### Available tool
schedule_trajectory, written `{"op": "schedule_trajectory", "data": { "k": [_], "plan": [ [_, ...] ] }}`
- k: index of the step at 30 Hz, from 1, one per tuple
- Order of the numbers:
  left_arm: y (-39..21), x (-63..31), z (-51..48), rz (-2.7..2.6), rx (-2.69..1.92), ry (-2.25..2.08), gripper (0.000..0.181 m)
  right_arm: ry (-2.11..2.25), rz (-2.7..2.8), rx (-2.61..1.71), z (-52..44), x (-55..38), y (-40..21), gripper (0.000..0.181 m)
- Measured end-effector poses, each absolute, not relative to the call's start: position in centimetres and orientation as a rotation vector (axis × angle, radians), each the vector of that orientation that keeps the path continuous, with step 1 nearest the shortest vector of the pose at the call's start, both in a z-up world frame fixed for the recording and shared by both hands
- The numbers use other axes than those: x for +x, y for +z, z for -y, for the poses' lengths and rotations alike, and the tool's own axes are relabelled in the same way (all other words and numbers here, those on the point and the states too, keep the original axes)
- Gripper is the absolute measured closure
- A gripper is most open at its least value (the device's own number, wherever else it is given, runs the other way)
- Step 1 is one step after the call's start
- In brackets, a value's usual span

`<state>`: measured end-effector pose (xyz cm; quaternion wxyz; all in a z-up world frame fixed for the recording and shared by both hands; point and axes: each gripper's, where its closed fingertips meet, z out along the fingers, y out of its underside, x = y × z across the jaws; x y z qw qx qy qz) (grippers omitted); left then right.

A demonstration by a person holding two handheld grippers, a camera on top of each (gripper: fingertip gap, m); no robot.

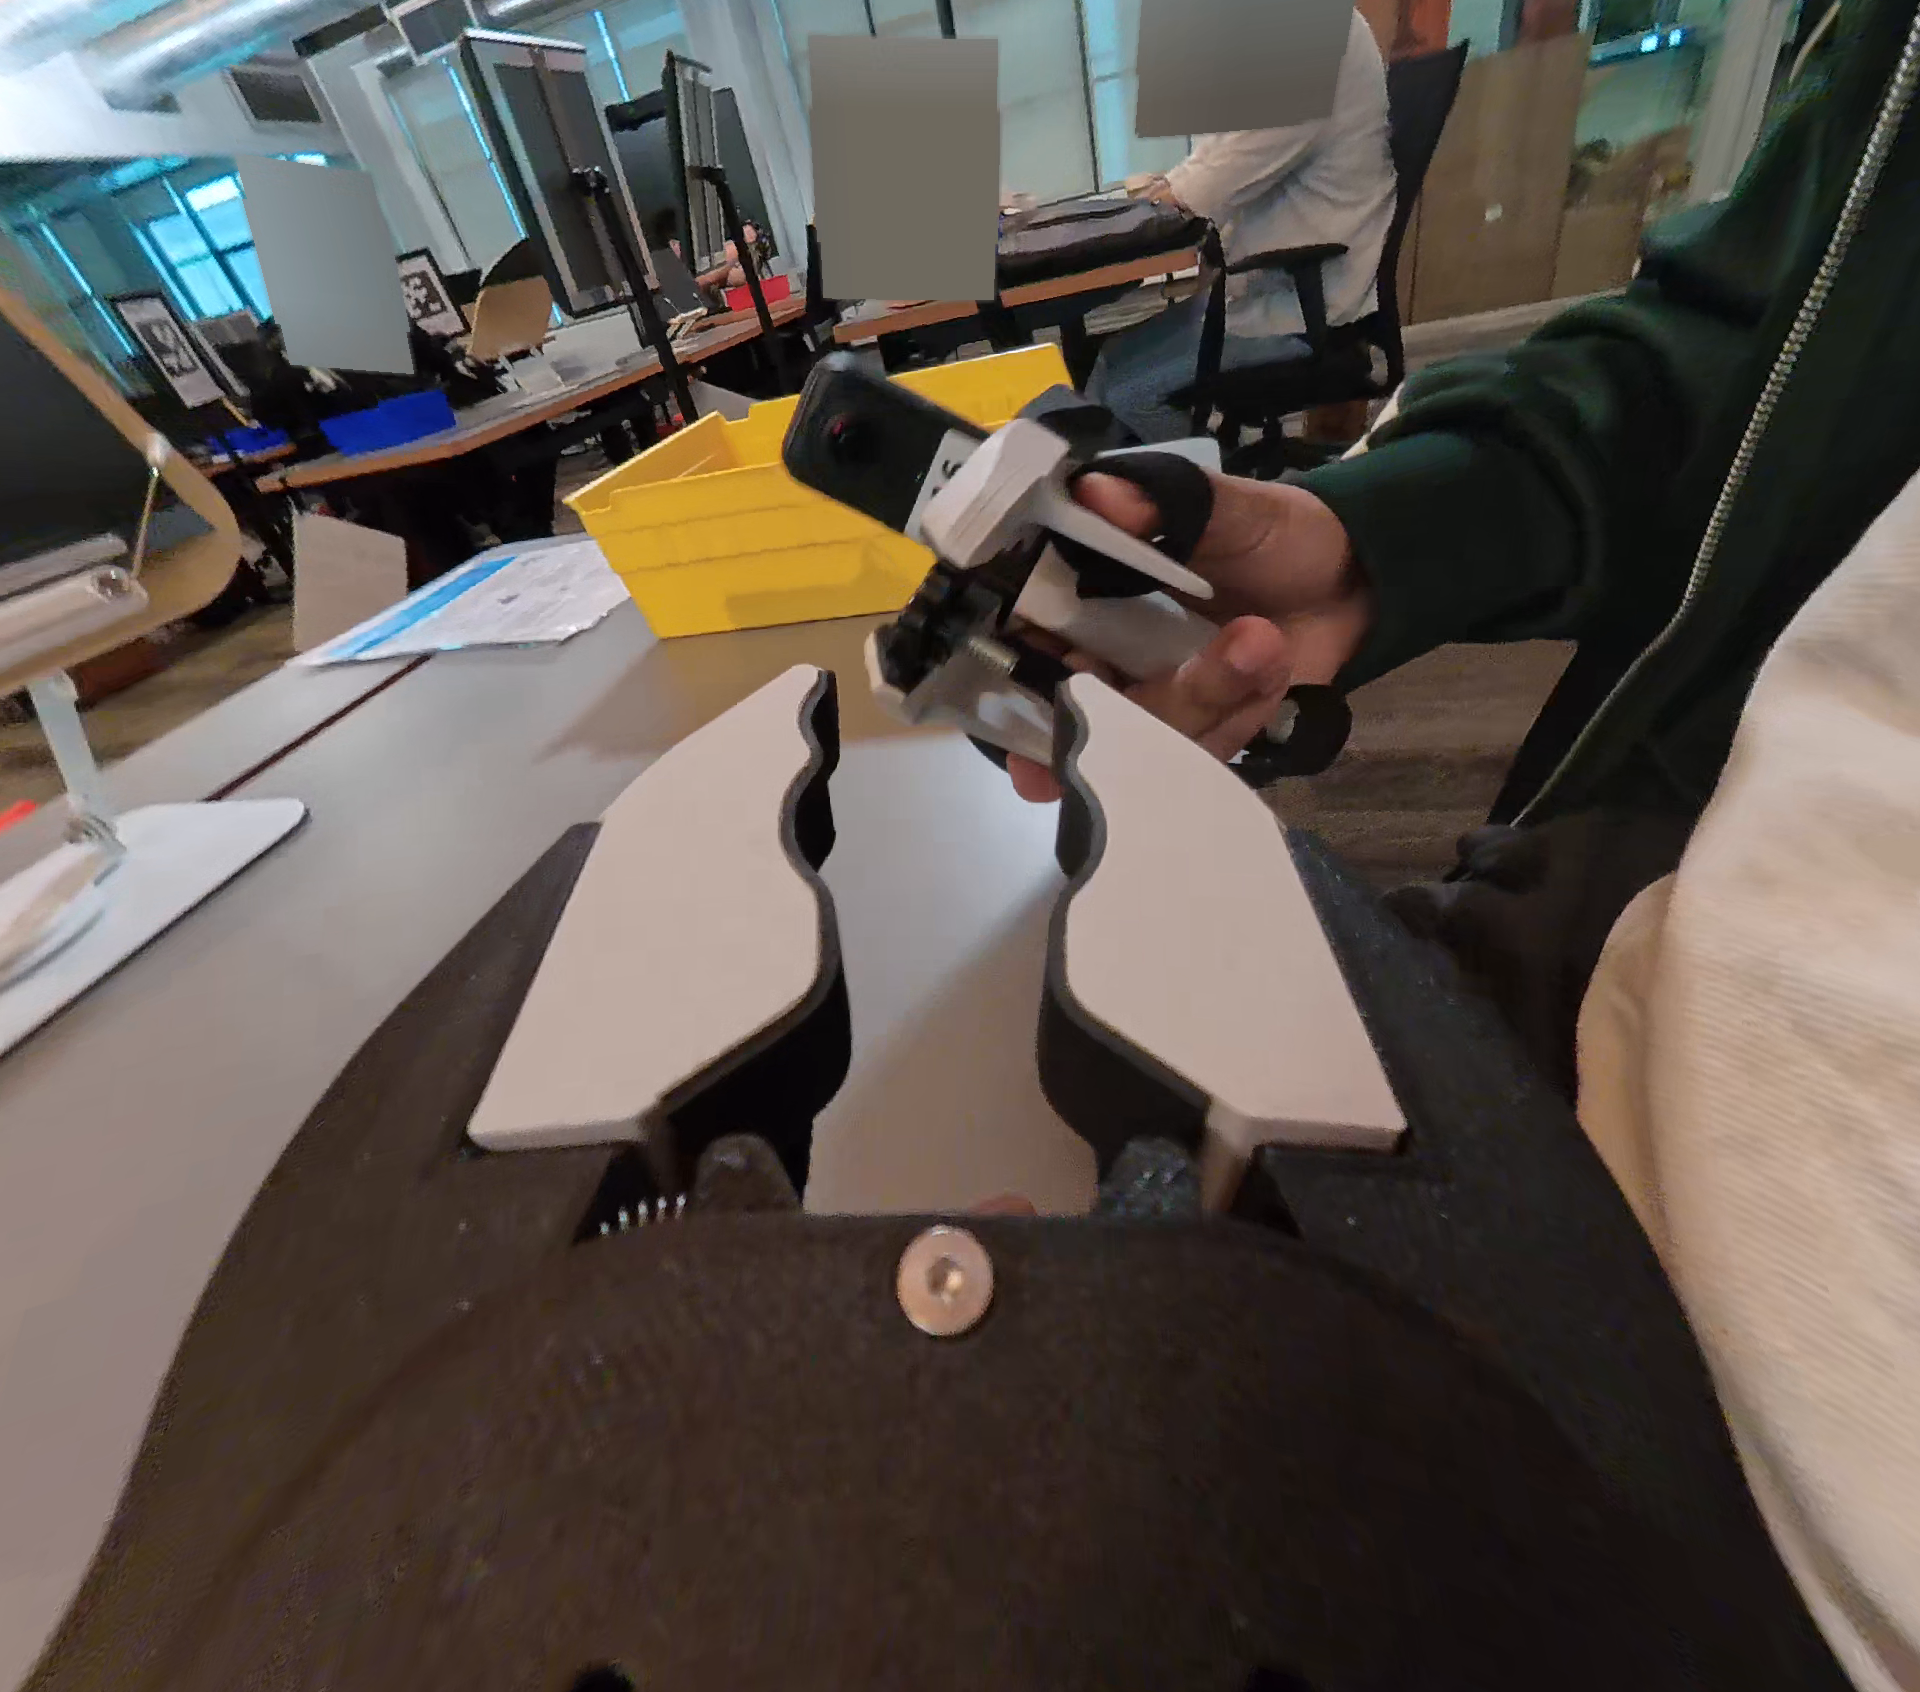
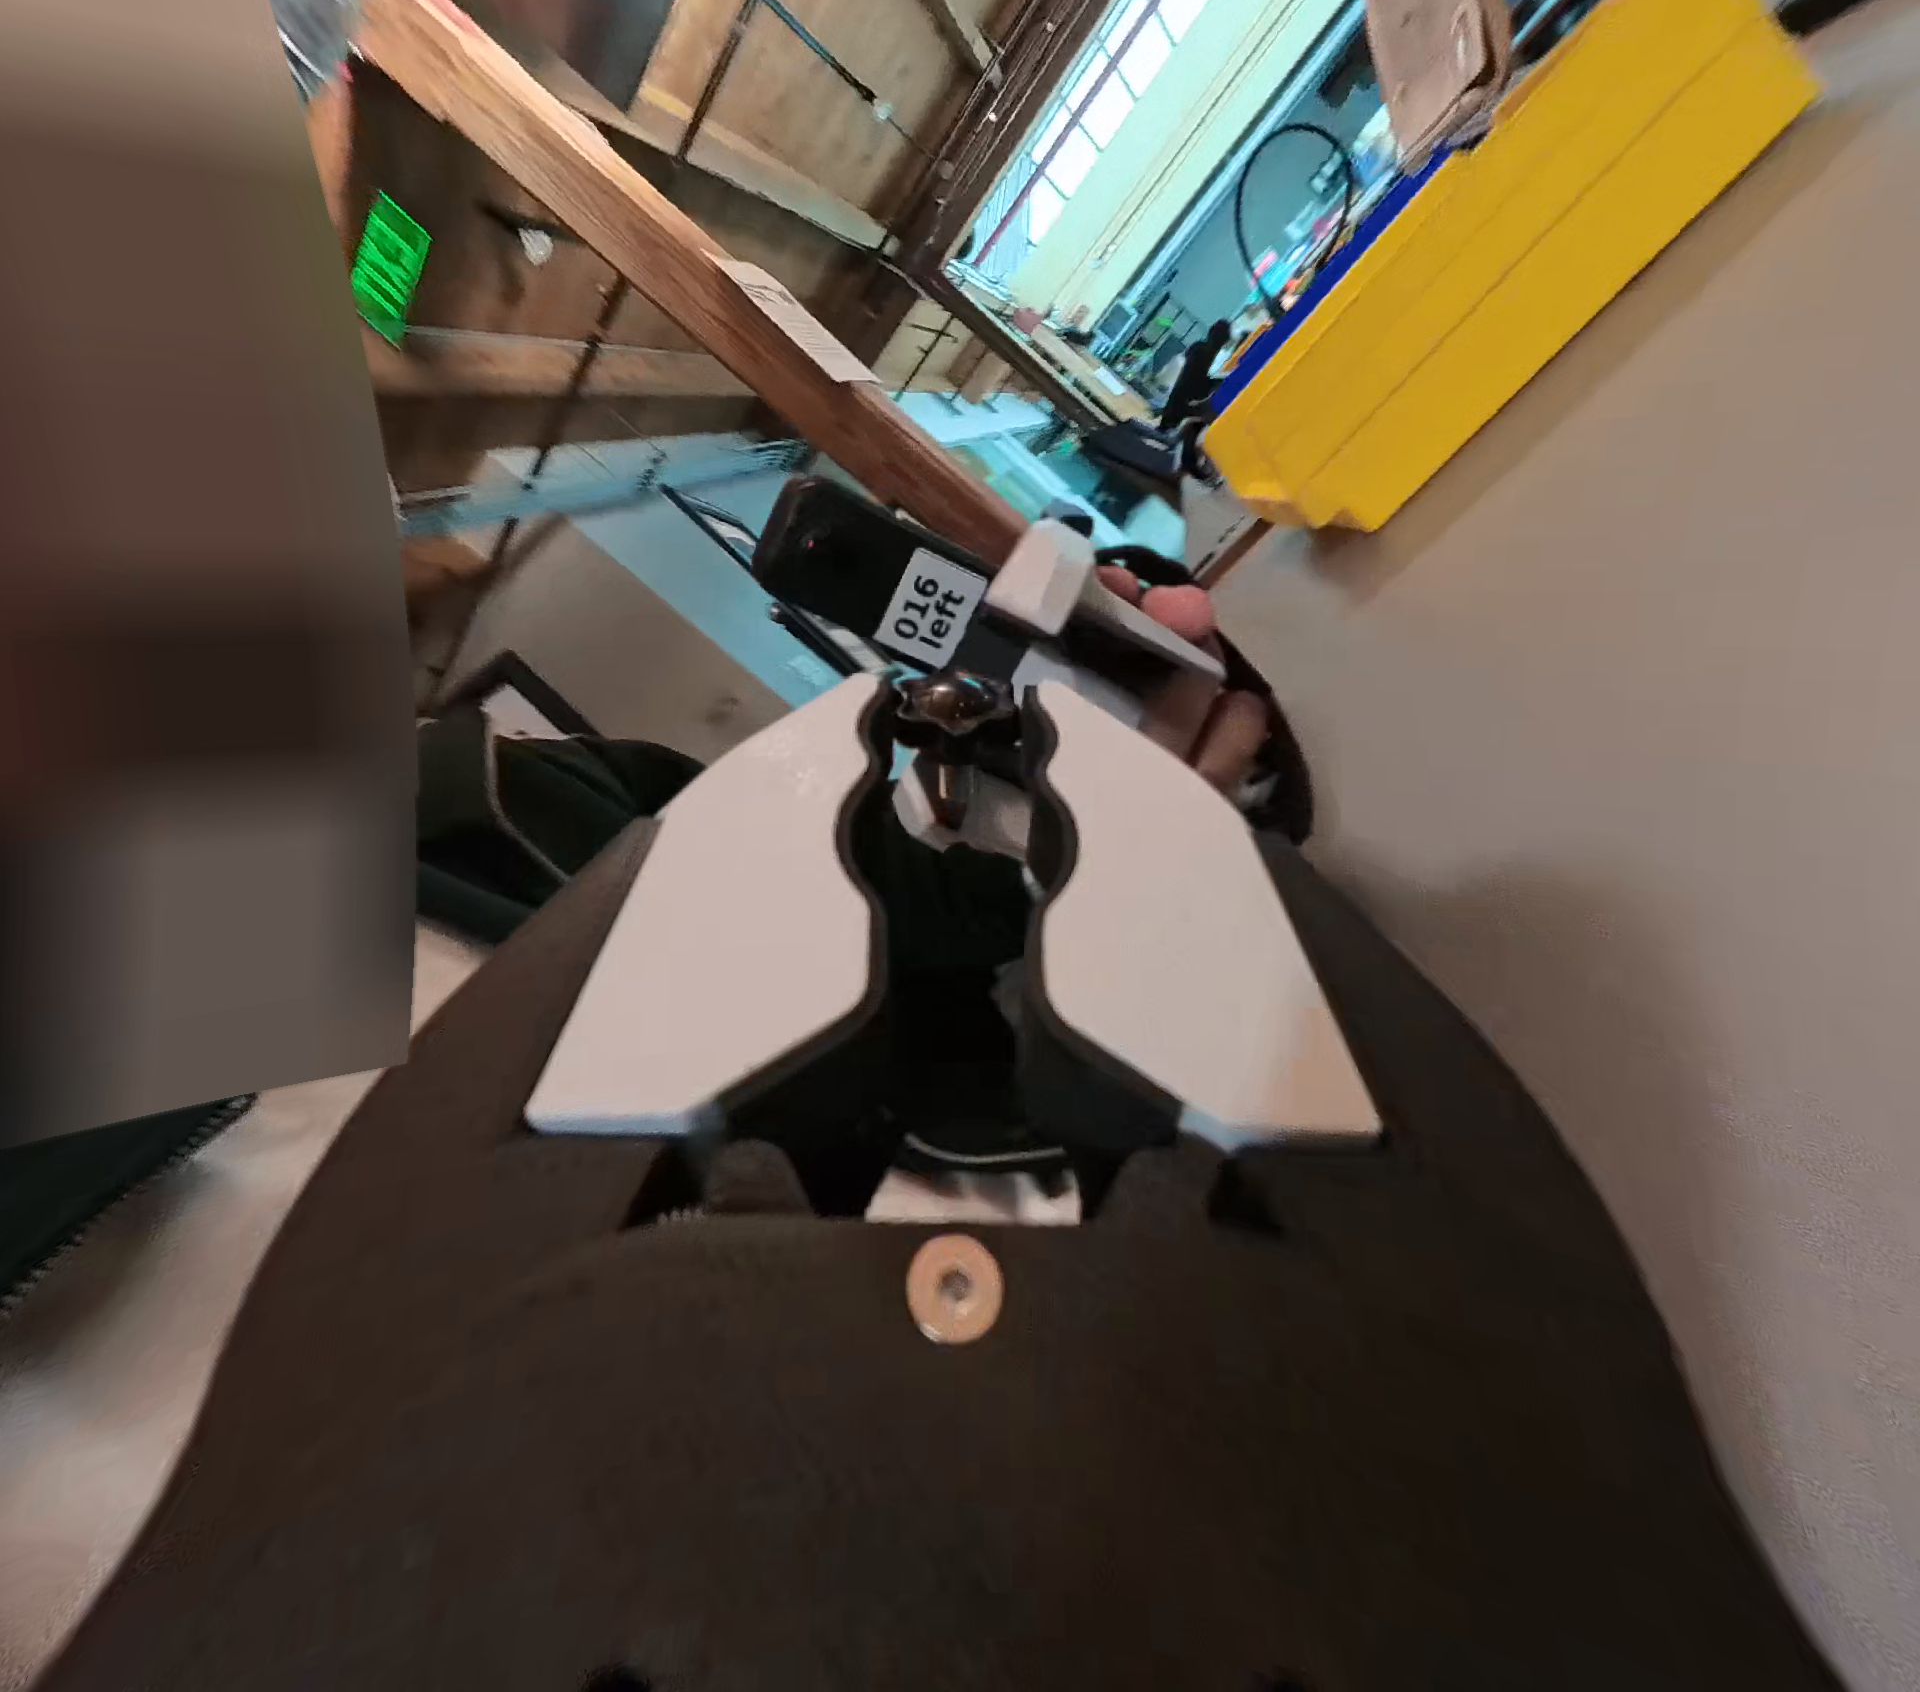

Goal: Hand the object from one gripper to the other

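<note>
My left gripper (image 1: 945, 707) is open and empty, its grey fingers (image 1: 707, 894) spread over the grey table (image 1: 416, 811). Just beyond its right fingertip, a hand (image 1: 1268, 562) in a dark green sleeve holds my right gripper (image 1: 997, 562), tilted down to the left with its black camera on top. In the right wrist view my right gripper (image 2: 956, 707) has its jaws apart with nothing between them. The left gripper (image 2: 935, 603) shows close behind its tips, facing it. No object to hand over shows in either view.
A yellow bin (image 1: 727, 530) stands on the table beyond the grippers, also in the right wrist view (image 2: 1507, 240). Papers (image 1: 478, 603) lie left of it. A monitor stand (image 1: 135, 853) is at the left. The person's body (image 1: 1766, 1019) fills the right side. The tips of both grippers are at nearly the same place.
</note>
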<state>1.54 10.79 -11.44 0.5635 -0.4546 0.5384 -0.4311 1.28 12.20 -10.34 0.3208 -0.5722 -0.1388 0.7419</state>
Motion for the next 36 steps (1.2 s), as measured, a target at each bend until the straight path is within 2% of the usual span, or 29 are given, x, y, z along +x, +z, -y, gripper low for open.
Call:
{"op": "schedule_trajectory", "data": {
  "k": [10, 14, 19, 20, 24, 27, 31, 36],
  "plan": [
    [-12.2, 2.2, -9.8, -1.358, -1.004, -0.913, 0.146, 2.211, 0.315, -1.59, -11.2, 0.4, -11.5, 0.158],
    [-12.4, 2.2, -9.5, -1.382, -1.002, -0.942, 0.157, 2.243, 0.303, -1.597, -11.1, 0.3, -11.7, 0.158],
    [-12.6, 2.2, -9.8, -1.386, -1.033, -0.954, 0.157, 2.233, 0.292, -1.601, -11.2, 0.4, -11.9, 0.158],
    [-12.5, 2.2, -9.9, -1.379, -1.04, -0.962, 0.157, 2.227, 0.296, -1.604, -11.2, 0.3, -11.9, 0.156],
    [-12.2, 1.9, -10.8, -1.309, -1.106, -1.035, 0.157, 2.158, 0.275, -1.616, -11.9, 0.5, -12.2, 0.131],
    [-11.9, 1.4, -12.0, -1.2, -1.211, -1.171, 0.157, 2.0, 0.289, -1.599, -13.0, 1.4, -12.0, 0.125],
    [-11.7, 0.9, -13.3, -0.982, -1.383, -1.526, 0.157, 1.533, 0.484, -1.567, -14.2, 2.8, -11.7, 0.124],
    [-12.1, 0.7, -13.8, -0.764, -1.541, -1.919, 0.156, 0.912, 0.851, -1.388, -13.7, 3.2, -10.8, 0.136]
  ]
}}
